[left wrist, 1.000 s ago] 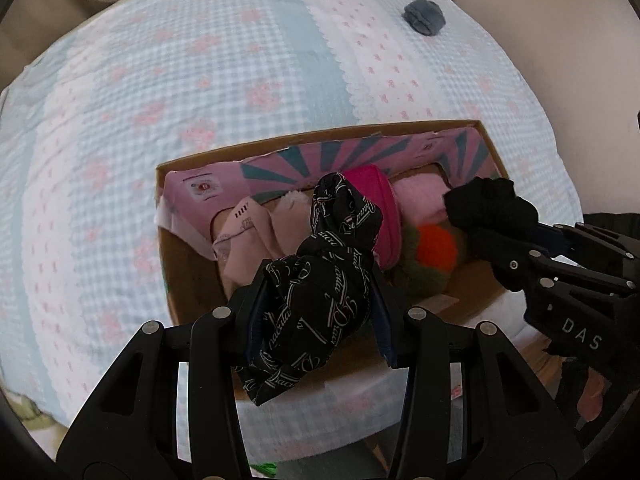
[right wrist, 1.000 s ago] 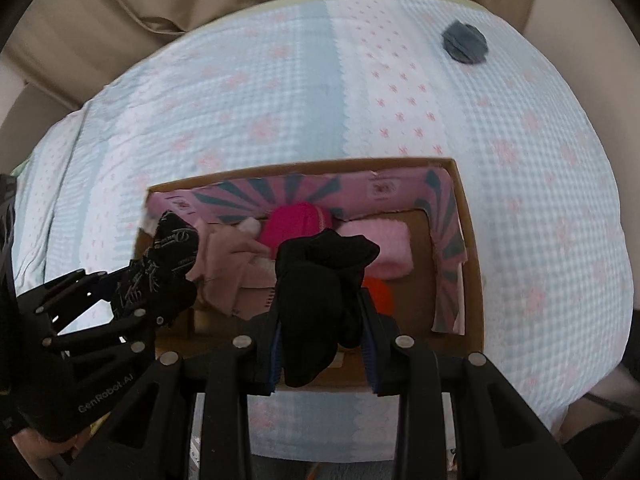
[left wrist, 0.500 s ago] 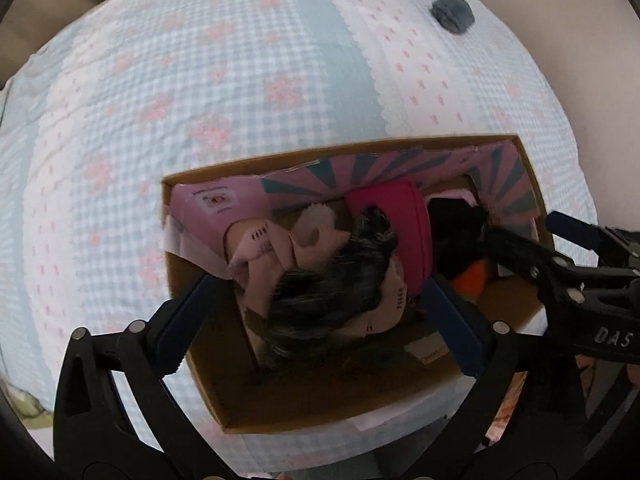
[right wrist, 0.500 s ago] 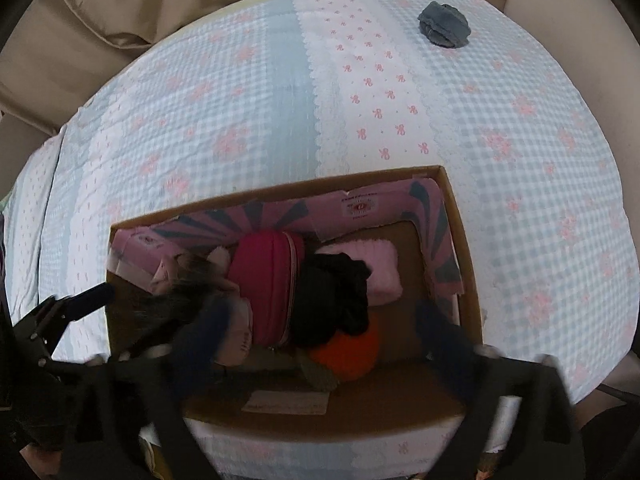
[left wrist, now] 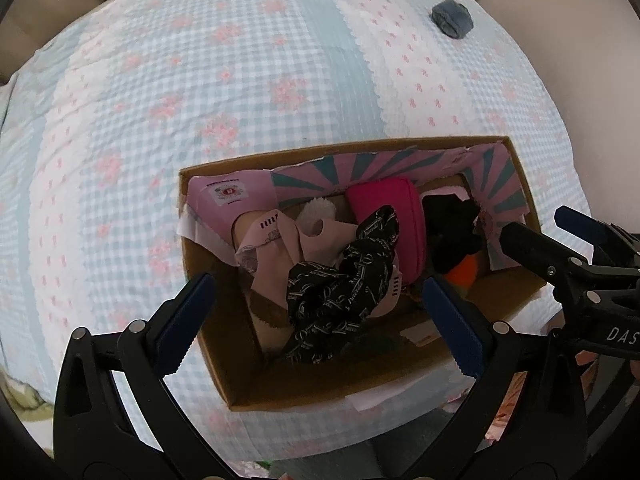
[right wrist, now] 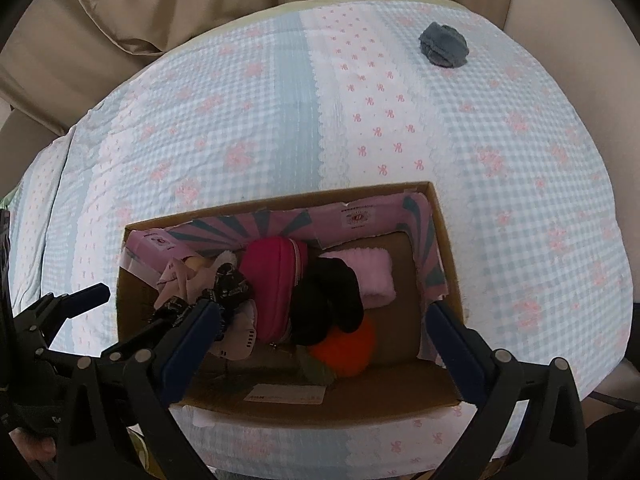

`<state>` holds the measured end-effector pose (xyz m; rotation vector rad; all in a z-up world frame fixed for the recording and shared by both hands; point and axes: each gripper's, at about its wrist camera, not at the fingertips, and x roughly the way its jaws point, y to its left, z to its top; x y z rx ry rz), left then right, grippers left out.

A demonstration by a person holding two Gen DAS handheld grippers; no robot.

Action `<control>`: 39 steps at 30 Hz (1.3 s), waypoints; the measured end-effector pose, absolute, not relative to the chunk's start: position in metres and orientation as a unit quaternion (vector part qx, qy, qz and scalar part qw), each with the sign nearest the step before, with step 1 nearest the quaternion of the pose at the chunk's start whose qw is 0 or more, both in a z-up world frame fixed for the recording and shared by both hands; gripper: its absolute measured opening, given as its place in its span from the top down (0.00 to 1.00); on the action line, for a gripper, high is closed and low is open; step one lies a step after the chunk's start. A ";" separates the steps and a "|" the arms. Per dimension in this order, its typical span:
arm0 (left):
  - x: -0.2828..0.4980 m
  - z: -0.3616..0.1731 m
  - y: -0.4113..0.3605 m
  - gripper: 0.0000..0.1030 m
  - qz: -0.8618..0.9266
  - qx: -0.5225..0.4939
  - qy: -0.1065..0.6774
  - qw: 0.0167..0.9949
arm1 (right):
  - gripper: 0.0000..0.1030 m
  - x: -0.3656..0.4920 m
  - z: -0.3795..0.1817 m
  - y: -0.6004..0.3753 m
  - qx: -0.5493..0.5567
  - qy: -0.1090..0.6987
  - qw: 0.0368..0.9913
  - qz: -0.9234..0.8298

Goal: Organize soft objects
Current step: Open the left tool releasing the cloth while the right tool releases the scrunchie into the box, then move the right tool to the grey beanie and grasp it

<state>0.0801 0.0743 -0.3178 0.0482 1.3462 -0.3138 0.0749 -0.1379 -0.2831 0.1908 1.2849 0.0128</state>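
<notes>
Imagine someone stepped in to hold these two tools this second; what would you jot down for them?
Left gripper: jaws open, empty, above the cardboard box.
Right gripper: jaws open, empty, also above the box.
Done: black patterned cloth and plain black cloth lie in the box beside the magenta pouch, pink towel and orange fuzzy ball.
Left: the grey bundle sits alone on the bedspread, far from the box.

- The cardboard box (right wrist: pixel 444 240) is crowded along its far and left side: black patterned cloth (left wrist: pixel 340 280), magenta pouch (right wrist: pixel 276 284), black fabric (right wrist: pixel 332 300), orange ball (right wrist: pixel 348 348).
- Bare floor shows at the box's near right corner (beside the light pink towel (right wrist: pixel 374 276)).
- The checked bedspread (right wrist: pixel 240 120) lies open beyond the box, save a grey bundle (right wrist: pixel 444 45) far right.
</notes>
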 end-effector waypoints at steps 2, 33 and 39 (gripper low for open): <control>0.079 -0.312 0.075 0.00 -0.142 0.019 0.619 0.772 | 0.01 0.075 -0.278 -0.138 0.083 0.596 0.799 0.006; 0.145 -0.153 -0.041 0.00 -0.081 -0.015 0.494 0.865 | 0.00 0.155 -0.150 -0.295 0.045 0.473 0.880 0.028; 0.202 -0.169 -0.098 0.00 -0.069 -0.031 0.503 0.861 | 0.00 0.221 -0.178 -0.342 0.042 0.483 0.873 0.050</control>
